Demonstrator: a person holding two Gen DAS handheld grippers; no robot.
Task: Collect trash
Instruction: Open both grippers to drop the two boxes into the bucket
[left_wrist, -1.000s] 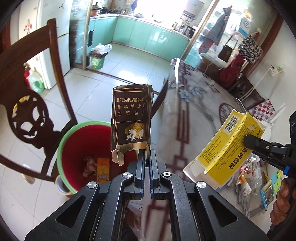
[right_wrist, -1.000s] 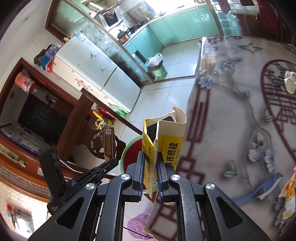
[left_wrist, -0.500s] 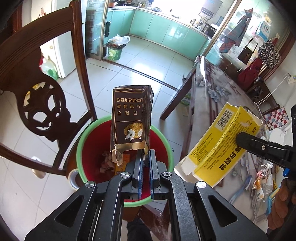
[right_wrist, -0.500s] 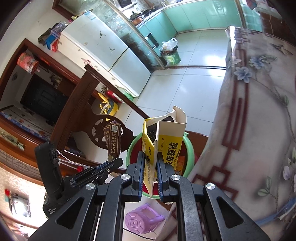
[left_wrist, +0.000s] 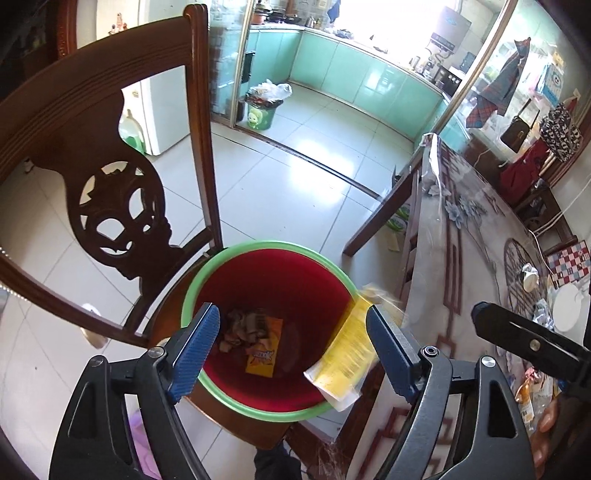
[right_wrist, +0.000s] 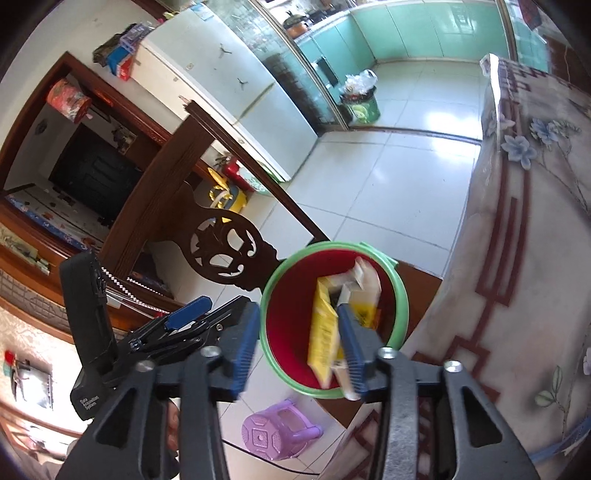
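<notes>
A red bin with a green rim (left_wrist: 258, 245) stands on a chair seat. My left gripper (left_wrist: 295, 347) hangs over it, its jaws opening wide with nothing between them. Scraps and an orange packet (left_wrist: 262, 354) lie on the bin's bottom. A blurred yellow box (left_wrist: 347, 354) drops over the bin's right rim. In the right wrist view my right gripper (right_wrist: 297, 350) is opening. The yellow box (right_wrist: 325, 332) slides loose along its right finger, over the bin (right_wrist: 273, 288). The dark box is out of sight. My left gripper (right_wrist: 207, 310) shows at the left.
The carved wooden chair back (left_wrist: 110, 206) rises left of the bin. A table with a floral cloth (right_wrist: 535, 240) runs along the right, with wrappers (left_wrist: 535, 387) on it. A purple stool (right_wrist: 277, 432) stands on the tiled floor. A green bin (left_wrist: 262, 110) is by the kitchen door.
Both grippers moved over the red bin and opened. The dark box has left the left gripper and is gone from view. The yellow box has come loose from the right gripper and is falling.
</notes>
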